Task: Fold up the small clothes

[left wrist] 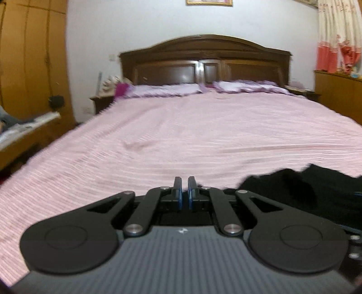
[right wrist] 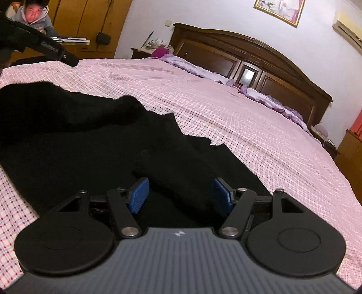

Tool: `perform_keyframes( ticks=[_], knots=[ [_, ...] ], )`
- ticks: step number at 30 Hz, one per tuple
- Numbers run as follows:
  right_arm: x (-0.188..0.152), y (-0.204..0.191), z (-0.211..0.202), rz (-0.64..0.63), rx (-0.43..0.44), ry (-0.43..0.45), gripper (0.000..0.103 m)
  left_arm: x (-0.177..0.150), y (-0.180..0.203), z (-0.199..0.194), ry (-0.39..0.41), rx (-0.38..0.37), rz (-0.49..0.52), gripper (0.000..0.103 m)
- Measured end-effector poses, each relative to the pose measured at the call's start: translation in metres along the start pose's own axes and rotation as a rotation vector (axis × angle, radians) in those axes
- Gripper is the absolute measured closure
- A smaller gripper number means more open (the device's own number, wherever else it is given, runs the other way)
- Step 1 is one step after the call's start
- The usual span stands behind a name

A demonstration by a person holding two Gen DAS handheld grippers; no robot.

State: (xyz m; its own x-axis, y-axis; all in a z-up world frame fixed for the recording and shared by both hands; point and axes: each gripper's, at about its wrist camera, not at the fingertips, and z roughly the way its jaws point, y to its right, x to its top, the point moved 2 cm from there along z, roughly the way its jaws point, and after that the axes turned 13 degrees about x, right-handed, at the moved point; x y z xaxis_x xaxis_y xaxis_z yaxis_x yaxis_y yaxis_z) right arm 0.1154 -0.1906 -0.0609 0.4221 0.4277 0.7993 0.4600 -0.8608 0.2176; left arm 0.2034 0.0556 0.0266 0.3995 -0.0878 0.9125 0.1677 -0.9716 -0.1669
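Observation:
A black garment (right wrist: 90,140) lies rumpled on the pink checked bedspread (right wrist: 226,108). My right gripper (right wrist: 181,192) hovers low over its near edge, open, its blue pads (right wrist: 138,194) wide apart with black cloth showing between them but not pinched. In the left wrist view my left gripper (left wrist: 184,190) is shut with nothing between its blue pads; it sits over bare bedspread (left wrist: 181,126), and the black garment (left wrist: 316,187) lies to its right. The left gripper's body (right wrist: 40,45) also shows at the top left of the right wrist view.
A dark wooden headboard (left wrist: 203,61) and purple pillows (left wrist: 167,89) stand at the far end of the bed. Nightstands flank it. A wooden wardrobe (left wrist: 31,56) and a desk with papers (left wrist: 27,126) are on the left, where a person (right wrist: 31,15) sits.

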Motion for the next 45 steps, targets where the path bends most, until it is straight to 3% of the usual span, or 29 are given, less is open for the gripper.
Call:
perform_keyframes(
  ticks=[3,6,10,13,14,21,22,23,25,28,32,37,43,45],
  knots=[
    [-0.001,0.003,0.004,0.015,0.008,-0.006,0.033,-0.004,-0.011,0.018,-0.062,-0.014,-0.042,0.096],
    [-0.002,0.003,0.003,0.018,0.004,-0.003,0.033,-0.008,-0.022,0.020,-0.112,-0.104,-0.150,0.095],
    [-0.002,0.006,-0.003,0.059,-0.007,0.011,0.032,-0.008,-0.023,0.020,-0.178,-0.231,-0.188,0.092],
    [-0.002,0.007,-0.005,0.096,-0.003,0.025,0.032,-0.012,-0.012,0.023,-0.251,-0.309,-0.179,0.062],
    [-0.003,0.007,-0.007,0.099,-0.004,0.027,0.032,-0.014,-0.008,0.025,-0.270,-0.322,-0.175,0.059],
    [-0.008,0.005,-0.009,0.105,-0.002,0.030,0.032,-0.035,0.018,0.034,-0.316,-0.332,-0.127,0.061],
    [-0.008,0.005,-0.009,0.109,-0.003,0.031,0.031,-0.037,0.020,0.033,-0.307,-0.328,-0.118,0.068],
    [-0.009,0.006,-0.009,0.112,-0.004,0.031,0.031,-0.037,0.022,0.033,-0.302,-0.337,-0.109,0.091],
    [-0.009,0.007,-0.009,0.114,-0.003,0.036,0.031,-0.035,0.019,0.032,-0.292,-0.347,-0.112,0.092],
    [-0.008,0.006,-0.011,0.102,0.000,0.049,0.031,-0.025,0.008,0.030,-0.240,-0.325,-0.119,0.094],
    [-0.007,0.007,-0.008,0.078,-0.008,0.041,0.030,-0.009,-0.010,0.034,-0.181,-0.234,-0.096,0.094],
    [-0.007,0.006,-0.003,0.065,-0.003,0.026,0.030,-0.006,-0.017,0.052,-0.171,-0.165,-0.018,0.093],
    [-0.006,0.008,0.001,0.065,0.001,0.011,0.030,-0.027,-0.015,0.076,-0.165,0.050,0.146,0.091],
    [-0.005,0.009,0.002,0.062,-0.003,0.007,0.029,-0.031,-0.020,0.080,-0.198,0.073,0.127,0.091]
  ],
)
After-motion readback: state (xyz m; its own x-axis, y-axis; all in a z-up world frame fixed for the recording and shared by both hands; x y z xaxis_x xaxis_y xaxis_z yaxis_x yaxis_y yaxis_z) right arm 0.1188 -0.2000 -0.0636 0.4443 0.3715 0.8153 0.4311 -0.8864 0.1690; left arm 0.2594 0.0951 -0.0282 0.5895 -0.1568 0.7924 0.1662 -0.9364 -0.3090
